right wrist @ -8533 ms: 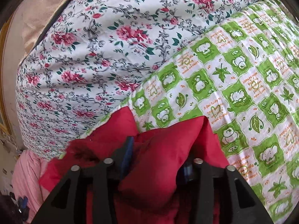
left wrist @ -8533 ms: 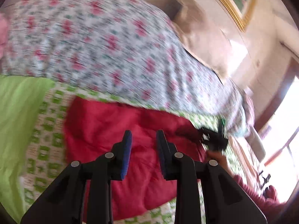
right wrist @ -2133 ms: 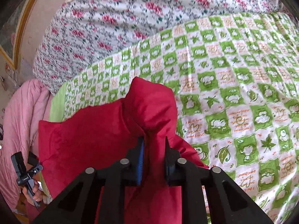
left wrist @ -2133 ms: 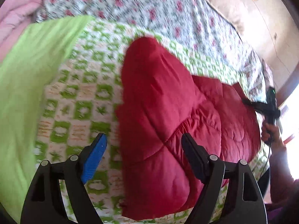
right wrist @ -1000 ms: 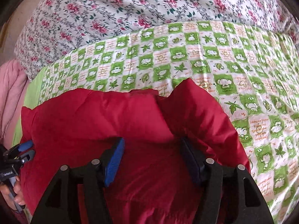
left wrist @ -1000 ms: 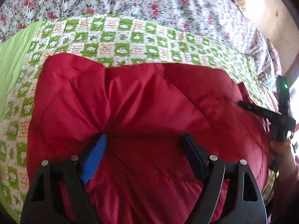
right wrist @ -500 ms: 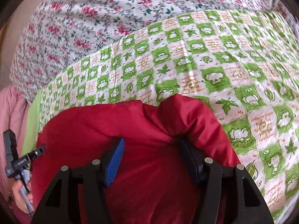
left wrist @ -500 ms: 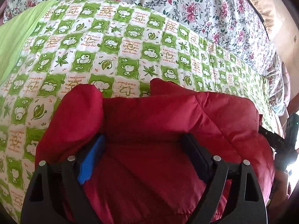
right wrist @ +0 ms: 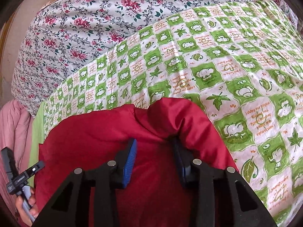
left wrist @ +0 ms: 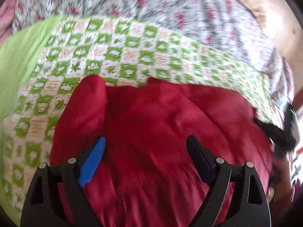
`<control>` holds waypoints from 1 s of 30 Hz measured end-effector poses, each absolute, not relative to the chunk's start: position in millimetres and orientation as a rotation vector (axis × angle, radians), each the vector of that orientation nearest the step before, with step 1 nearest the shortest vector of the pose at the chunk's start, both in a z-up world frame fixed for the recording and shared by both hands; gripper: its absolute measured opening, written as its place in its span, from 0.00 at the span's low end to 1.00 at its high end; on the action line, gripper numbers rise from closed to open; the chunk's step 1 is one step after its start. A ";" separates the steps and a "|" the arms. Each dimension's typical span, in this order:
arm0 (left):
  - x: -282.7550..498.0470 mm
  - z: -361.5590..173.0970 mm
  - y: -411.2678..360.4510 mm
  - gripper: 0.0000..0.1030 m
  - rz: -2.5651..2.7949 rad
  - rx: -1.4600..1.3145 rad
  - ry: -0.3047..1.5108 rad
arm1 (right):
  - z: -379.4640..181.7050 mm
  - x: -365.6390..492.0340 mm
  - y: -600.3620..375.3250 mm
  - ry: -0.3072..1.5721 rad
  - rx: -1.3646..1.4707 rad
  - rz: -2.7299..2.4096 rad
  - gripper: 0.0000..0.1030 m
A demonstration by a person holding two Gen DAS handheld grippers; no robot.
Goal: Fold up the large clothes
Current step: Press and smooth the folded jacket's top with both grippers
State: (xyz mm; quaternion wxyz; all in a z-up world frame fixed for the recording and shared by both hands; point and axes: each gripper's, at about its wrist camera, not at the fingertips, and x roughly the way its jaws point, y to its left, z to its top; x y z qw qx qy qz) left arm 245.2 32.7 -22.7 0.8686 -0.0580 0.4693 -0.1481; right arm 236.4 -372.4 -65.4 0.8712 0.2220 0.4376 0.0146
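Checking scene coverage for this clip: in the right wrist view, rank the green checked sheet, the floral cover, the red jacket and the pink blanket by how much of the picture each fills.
1. green checked sheet
2. floral cover and red jacket: alike; the tongs hide part of the jacket, so unranked
3. pink blanket, an edge strip only

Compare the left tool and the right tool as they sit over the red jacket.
The left tool has its jaws spread wide; the right tool has them narrower, though still apart. The left tool's view is motion-blurred; the right tool's view is sharp. Fabric of the red jacket bunches against the right tool's fingers, while the left tool's fingers seem clear of it. Both sit over the jacket, gripping nothing.
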 end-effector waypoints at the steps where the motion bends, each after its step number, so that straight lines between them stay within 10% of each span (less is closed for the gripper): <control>1: 227.7 -14.9 32.3 0.85 -0.334 -0.119 0.966 | -65.3 236.0 -372.9 0.914 0.459 0.030 0.37; 18: 104.3 0.3 27.2 0.85 -0.483 -0.115 0.933 | 25.7 107.5 -300.8 0.751 0.196 0.161 0.63; 30: 94.4 -6.7 22.2 0.85 -0.457 -0.045 0.959 | -46.9 55.3 -321.9 0.931 0.138 0.019 0.81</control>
